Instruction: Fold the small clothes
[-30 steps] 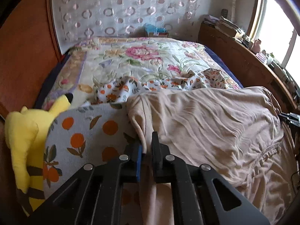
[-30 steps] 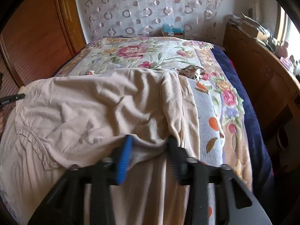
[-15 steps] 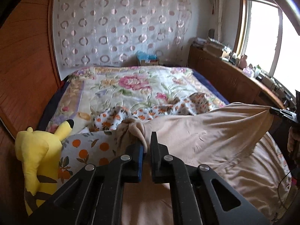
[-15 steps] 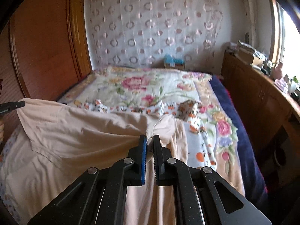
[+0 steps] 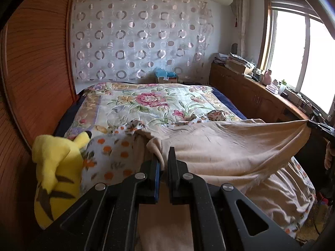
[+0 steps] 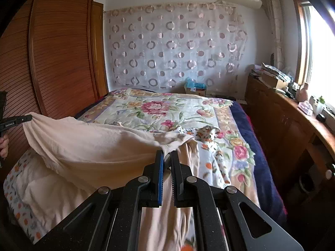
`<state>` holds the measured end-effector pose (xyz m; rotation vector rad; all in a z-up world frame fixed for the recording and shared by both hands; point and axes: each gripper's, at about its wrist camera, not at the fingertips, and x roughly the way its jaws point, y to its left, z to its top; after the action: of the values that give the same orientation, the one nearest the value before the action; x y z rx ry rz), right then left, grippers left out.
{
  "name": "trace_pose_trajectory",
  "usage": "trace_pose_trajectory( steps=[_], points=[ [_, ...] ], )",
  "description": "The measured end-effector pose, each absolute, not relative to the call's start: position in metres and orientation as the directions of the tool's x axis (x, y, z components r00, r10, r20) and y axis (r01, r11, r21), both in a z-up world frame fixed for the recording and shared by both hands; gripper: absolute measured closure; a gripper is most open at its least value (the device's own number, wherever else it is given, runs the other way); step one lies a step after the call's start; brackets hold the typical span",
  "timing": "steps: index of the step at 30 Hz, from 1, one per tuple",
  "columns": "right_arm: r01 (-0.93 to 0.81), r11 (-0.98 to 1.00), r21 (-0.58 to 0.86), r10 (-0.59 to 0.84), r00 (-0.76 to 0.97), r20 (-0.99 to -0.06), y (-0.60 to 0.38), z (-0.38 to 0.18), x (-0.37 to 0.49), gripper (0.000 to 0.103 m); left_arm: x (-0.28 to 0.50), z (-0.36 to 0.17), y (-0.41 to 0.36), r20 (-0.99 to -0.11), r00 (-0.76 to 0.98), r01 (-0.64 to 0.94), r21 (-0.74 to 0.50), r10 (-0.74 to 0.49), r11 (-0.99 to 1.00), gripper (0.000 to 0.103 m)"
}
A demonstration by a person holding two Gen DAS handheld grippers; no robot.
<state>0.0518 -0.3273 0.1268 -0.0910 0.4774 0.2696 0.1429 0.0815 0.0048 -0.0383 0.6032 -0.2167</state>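
Note:
A beige garment (image 5: 219,148) hangs stretched above the bed between both grippers. My left gripper (image 5: 164,156) is shut on its left corner, with cloth bunched between the pads. The right gripper (image 5: 318,125) shows at the right edge of the left wrist view, pinching the far corner. In the right wrist view the same beige garment (image 6: 94,146) spans leftward from my right gripper (image 6: 166,156), which is shut on its corner, to the left gripper (image 6: 25,118) at the left edge. The lower part of the garment drapes down onto the bed.
A floral bedspread (image 5: 150,102) covers the bed, with an orange-print cloth (image 5: 111,156) and a small patterned garment (image 6: 207,132) on it. A yellow plush toy (image 5: 54,167) lies at the left. A wooden wardrobe (image 6: 62,62) stands left and a cluttered wooden cabinet (image 6: 282,115) right.
The right gripper's jaws closed on the beige garment's corner. Both grippers then rose and pulled back, lifting the cloth off the bed and stretching it taut between them.

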Motion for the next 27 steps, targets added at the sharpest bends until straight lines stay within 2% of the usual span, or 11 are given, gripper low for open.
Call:
trace_pose_trajectory(
  steps=[15, 21, 23, 27],
  points=[
    [-0.293, 0.955, -0.033, 0.242, 0.842, -0.483, -0.343, 0.131, -0.038, 0.097, 0.06, -0.011, 0.097, -0.578, 0.797, 0.162, -0.075, -0.175, 0.984, 0.096],
    [-0.288, 0.957, 0.012, 0.243, 0.782, -0.574, -0.349, 0.096, -0.031, 0.097, 0.053, -0.049, 0.098, -0.639, 0.749, 0.155, -0.085, -0.174, 0.984, 0.096],
    [-0.273, 0.962, -0.016, 0.205, 0.761, -0.616, -0.345, 0.078, -0.022, 0.097, 0.05, -0.06, 0.095, -0.658, 0.736, 0.156, -0.063, -0.159, 0.986, 0.096],
    [-0.275, 0.961, 0.003, 0.21, 0.725, -0.656, -0.343, 0.057, -0.01, 0.097, 0.044, -0.068, 0.092, -0.67, 0.726, 0.154, -0.059, -0.154, 0.986, 0.096]
  ],
)
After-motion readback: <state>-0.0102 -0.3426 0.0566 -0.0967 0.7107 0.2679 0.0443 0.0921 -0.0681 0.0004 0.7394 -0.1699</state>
